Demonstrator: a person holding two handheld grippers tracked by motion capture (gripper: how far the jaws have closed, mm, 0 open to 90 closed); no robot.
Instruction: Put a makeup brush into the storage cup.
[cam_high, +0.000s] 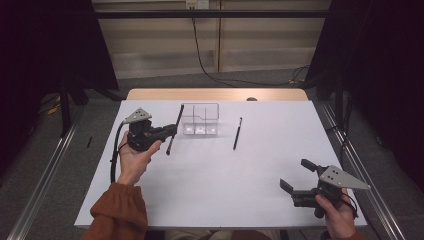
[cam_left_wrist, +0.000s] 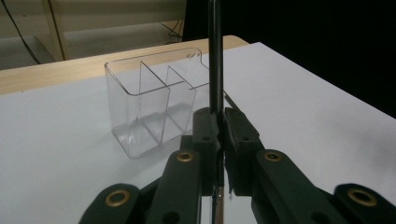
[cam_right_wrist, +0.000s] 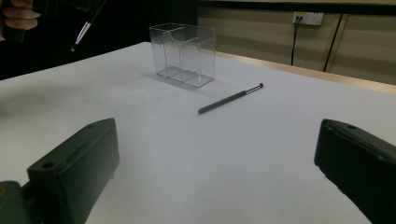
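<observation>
While left claw (cam_left_wrist: 219, 140) grips a pen (cam_left_wrist: 215, 56) beside the clear box (cam_left_wrist: 140, 107), right claw (cam_right_wrist: 215, 172) open, tip it upright over a compartment before release.

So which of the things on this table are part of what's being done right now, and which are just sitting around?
In the job:
- left claw, shut on a dark pen
- clear divided box, right beside that pen
- second pen, lying on the table, probably next

Just about:
- right claw, open and holding nothing
- wall socket and its cable

Pen (cam_left_wrist: 215, 60) in left tongs (cam_left_wrist: 221, 128)
</observation>
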